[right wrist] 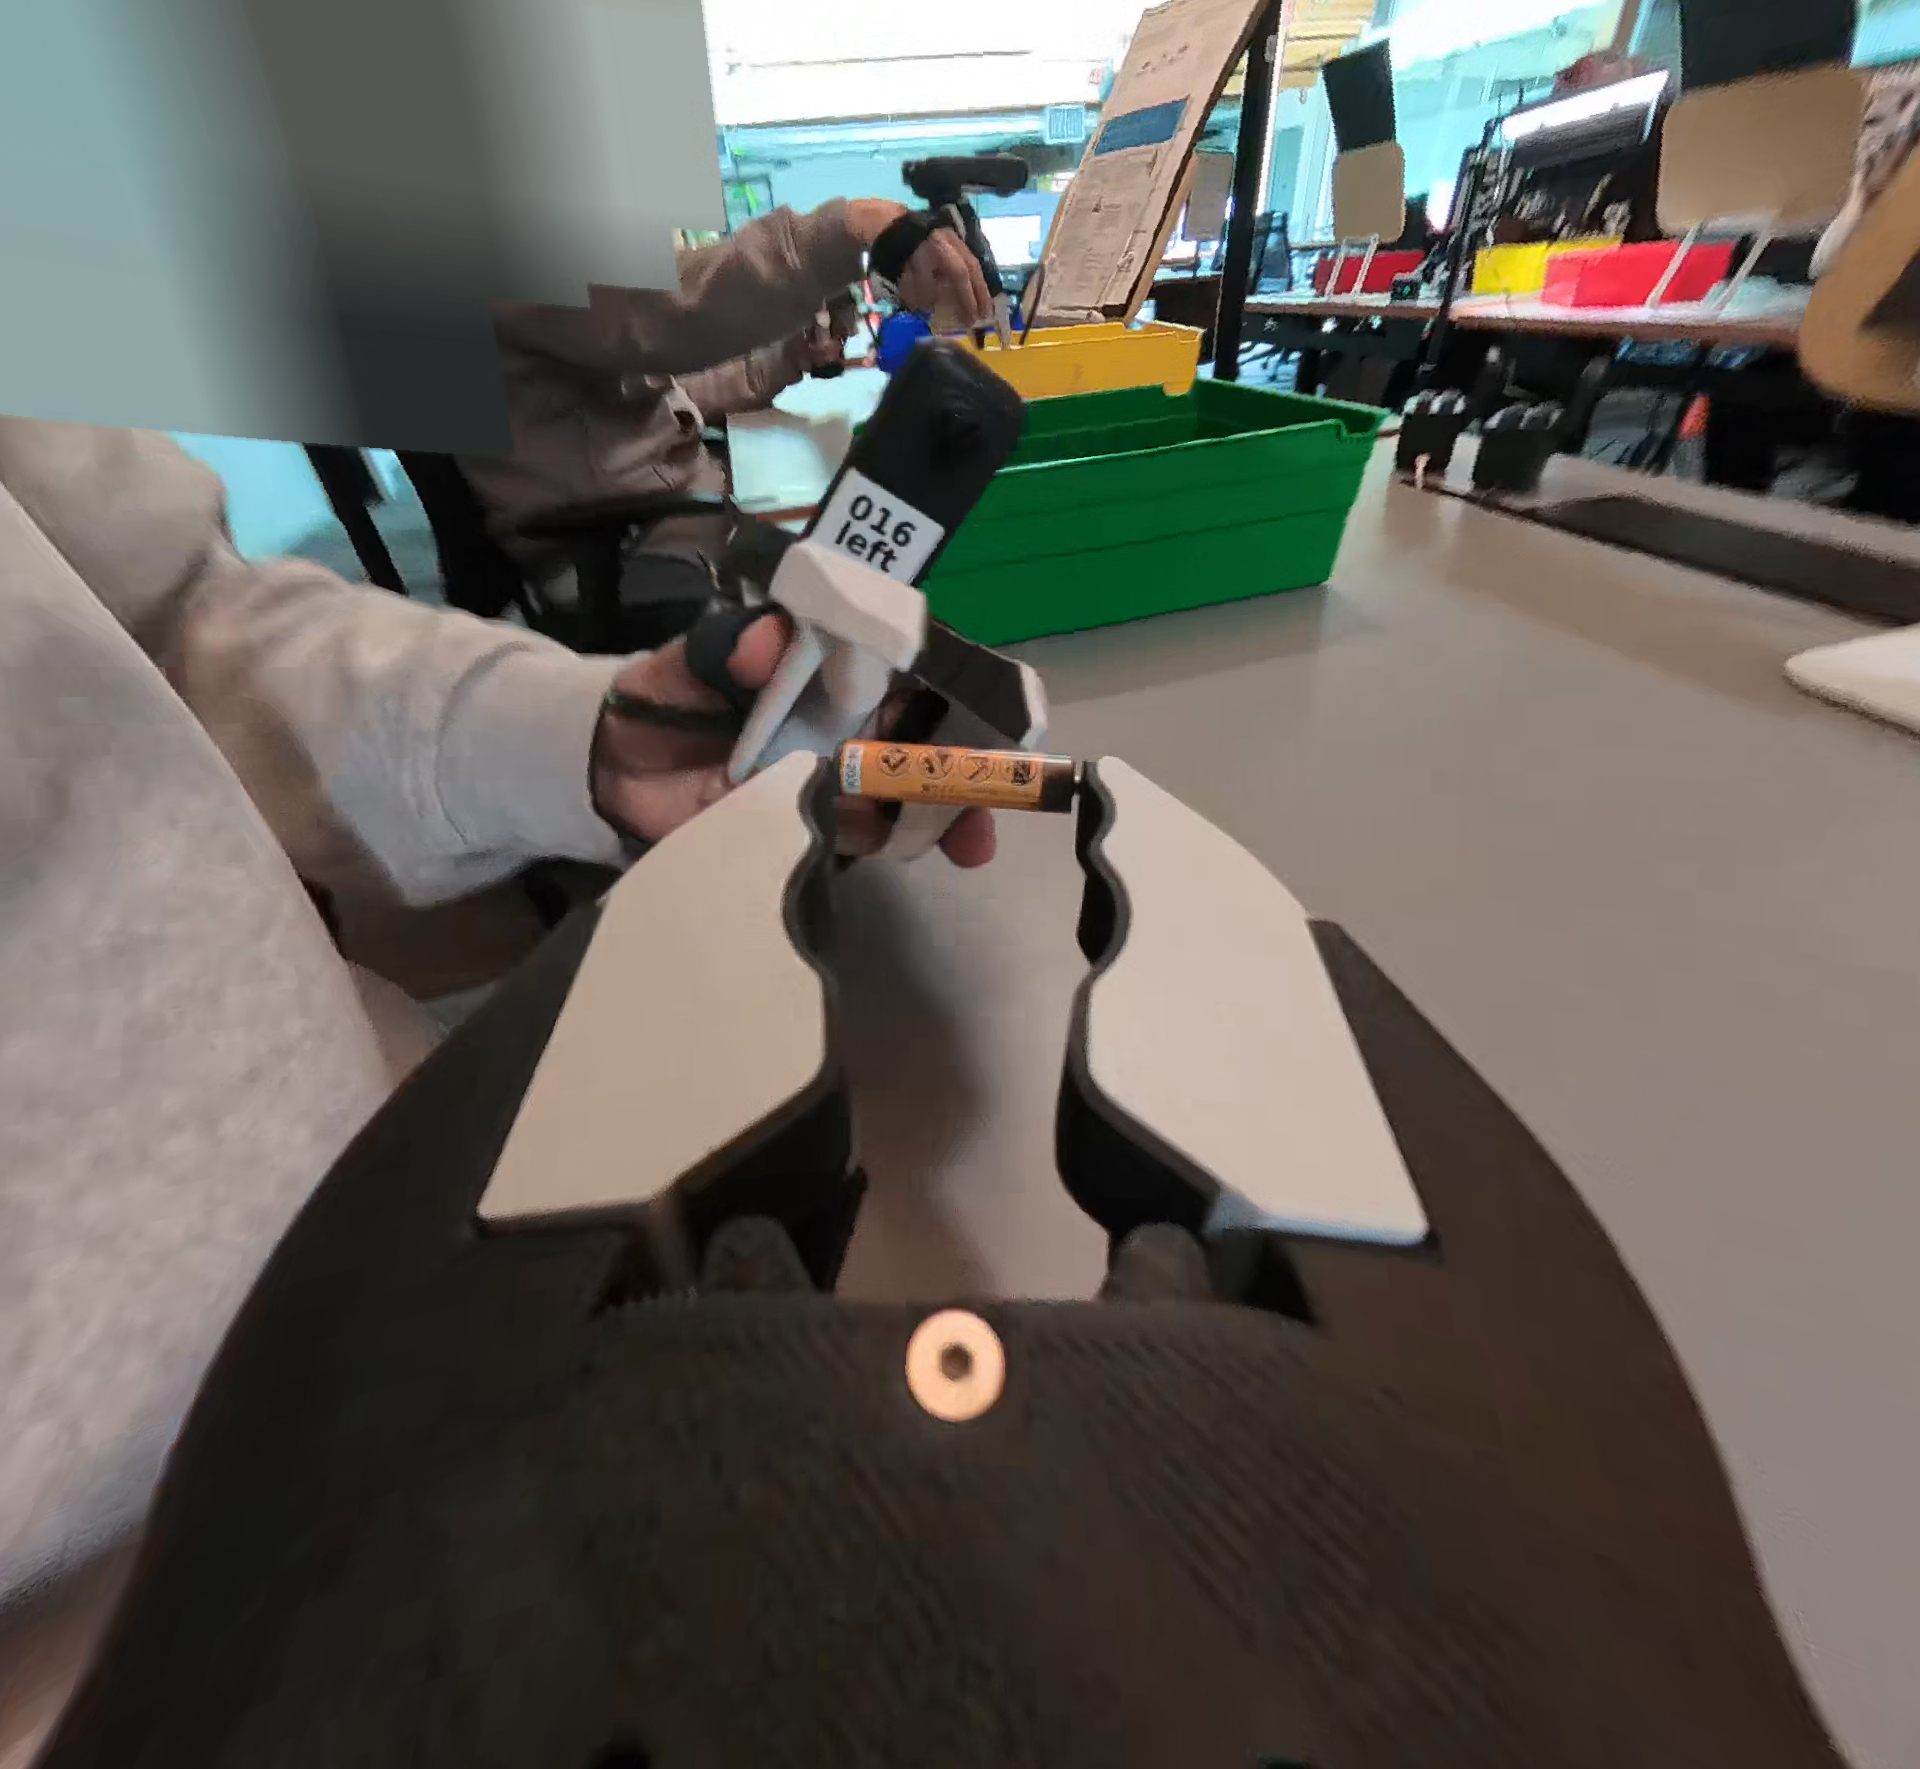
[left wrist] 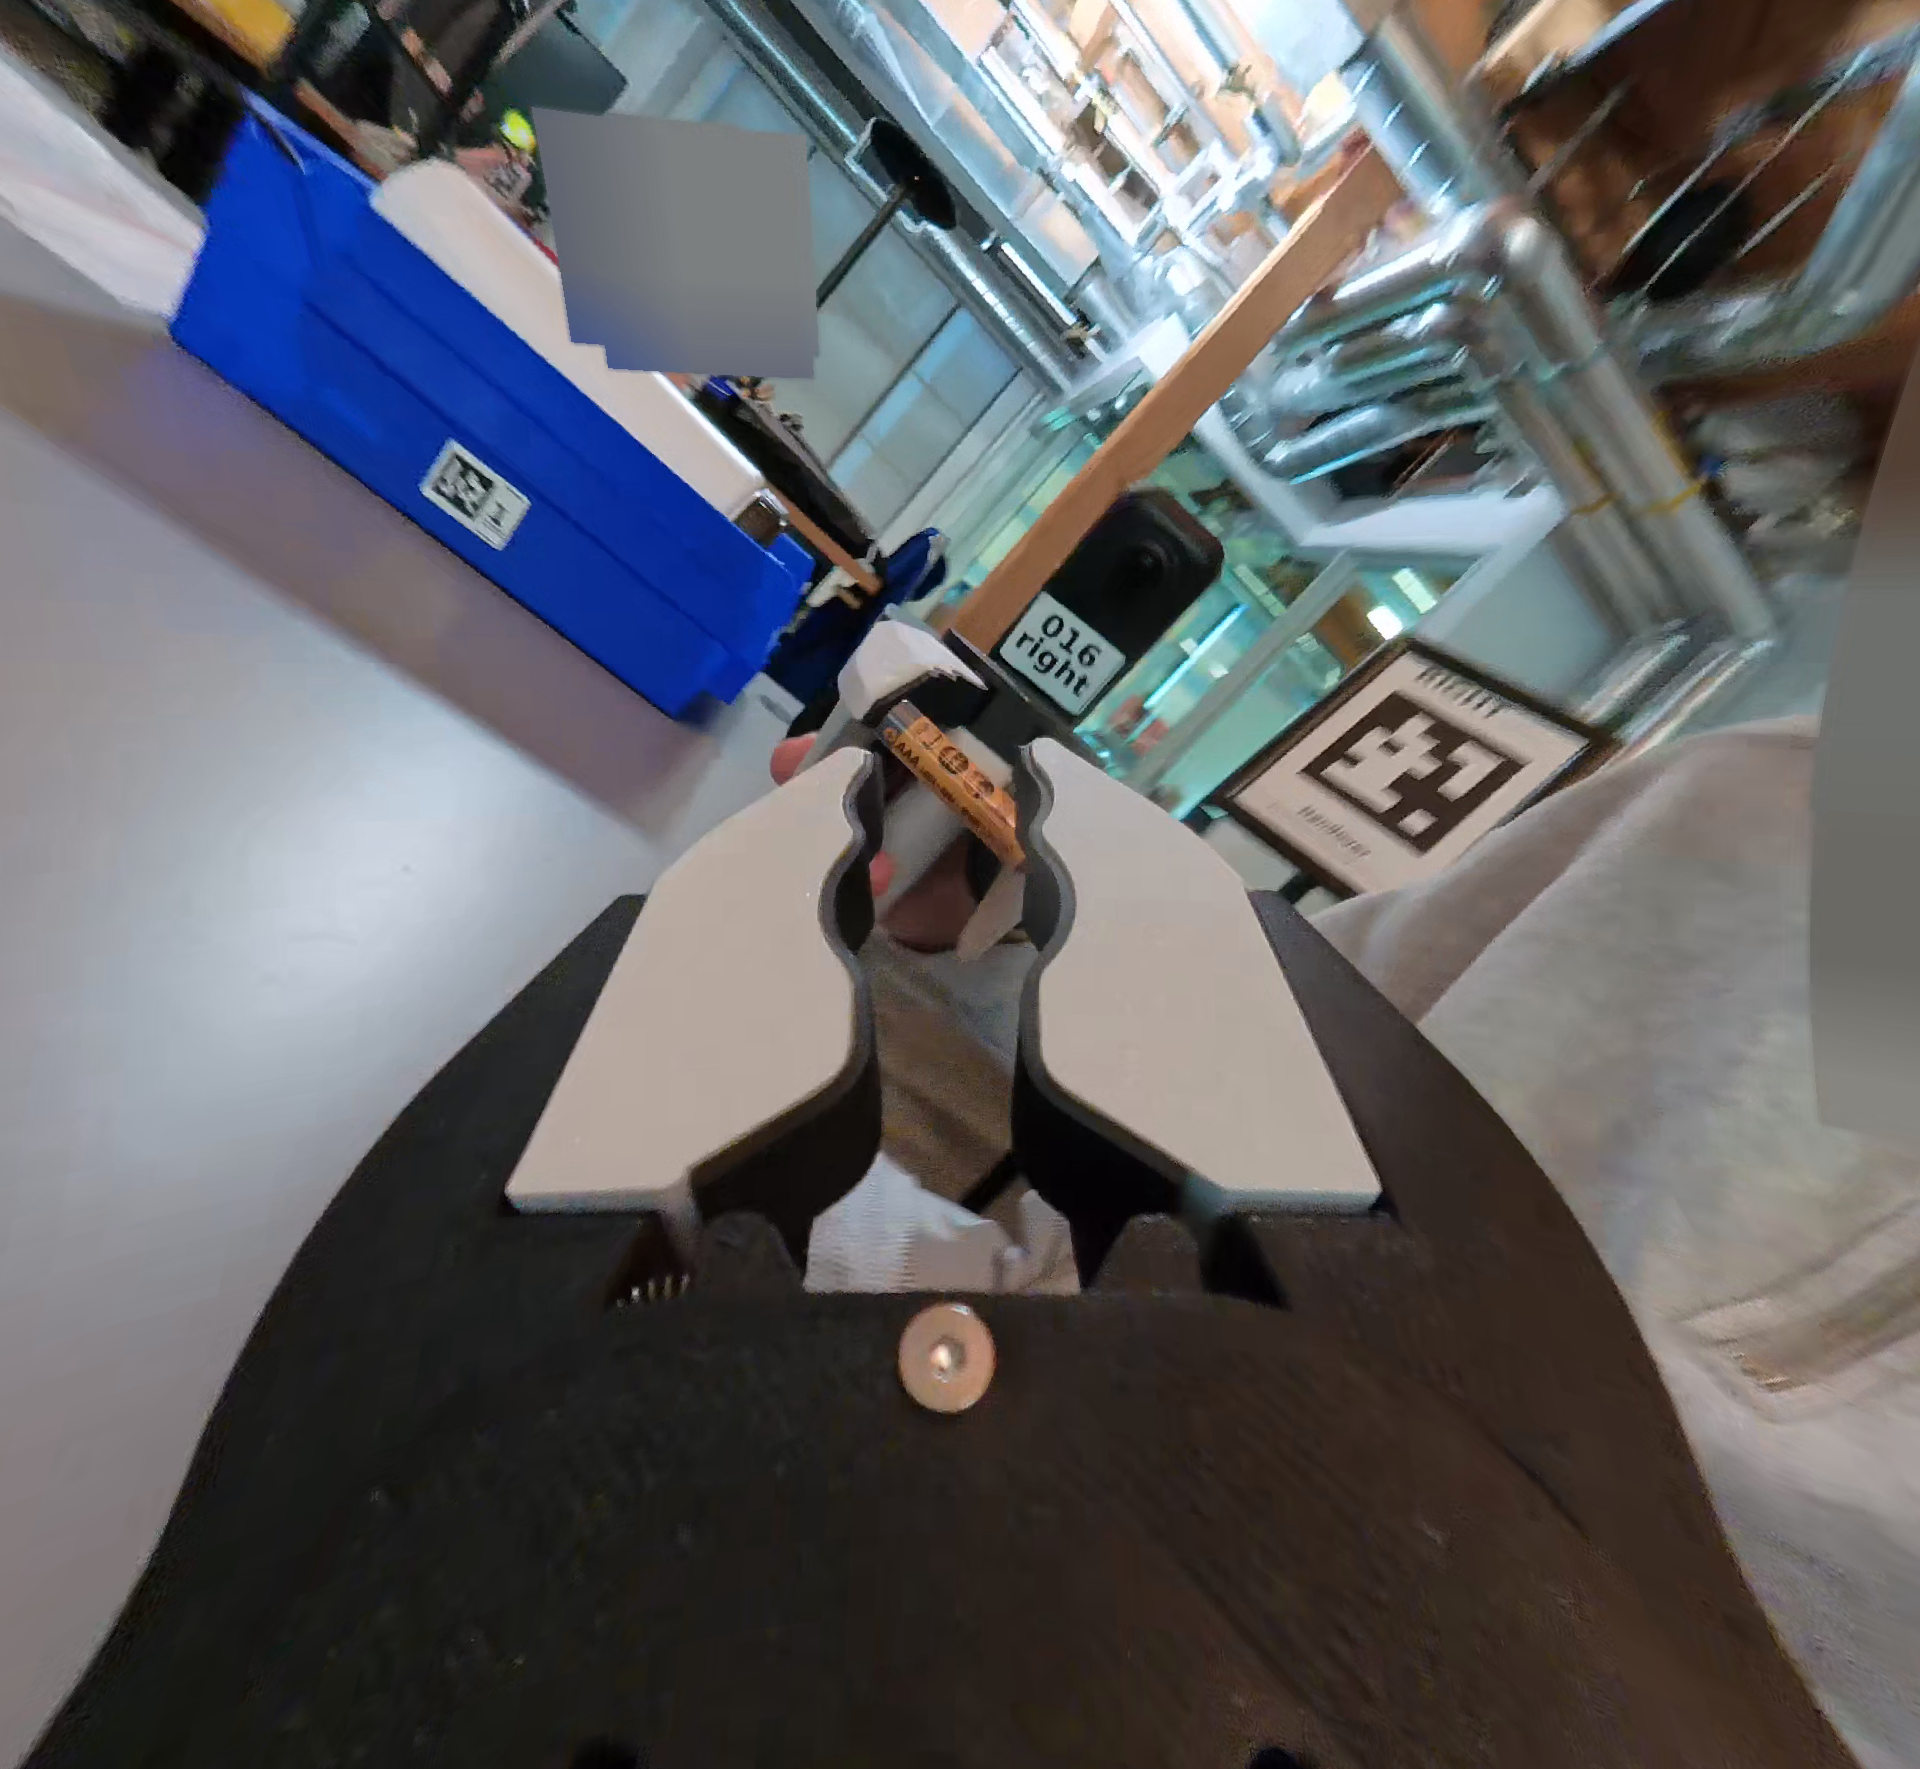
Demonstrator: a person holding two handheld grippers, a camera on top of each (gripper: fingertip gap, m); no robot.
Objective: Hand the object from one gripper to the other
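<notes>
An orange and black battery (right wrist: 956, 776) is clamped end to end between the fingertips of my right gripper (right wrist: 956, 784), above the grey table (right wrist: 1455, 836). My left gripper (right wrist: 894, 732) reaches in from behind it, one finger on each side of the battery. In the left wrist view the battery (left wrist: 951, 779) lies slanted in the gap of my left gripper (left wrist: 948, 784), and that gap is wider than the battery. The right gripper (left wrist: 940, 789) faces me there, its white fingers (left wrist: 894, 670) at the battery's ends. A hand shows behind each gripper.
A blue bin (left wrist: 468, 431) and a black-and-white marker board (left wrist: 1403, 774) stand on the table. A green bin (right wrist: 1143, 514) with a yellow bin (right wrist: 1091, 358) behind it stands farther back. Another person's arm (right wrist: 748, 296) works there. A white object (right wrist: 1860, 680) lies at the right edge. The grippers are tip to tip, or close to it.
</notes>
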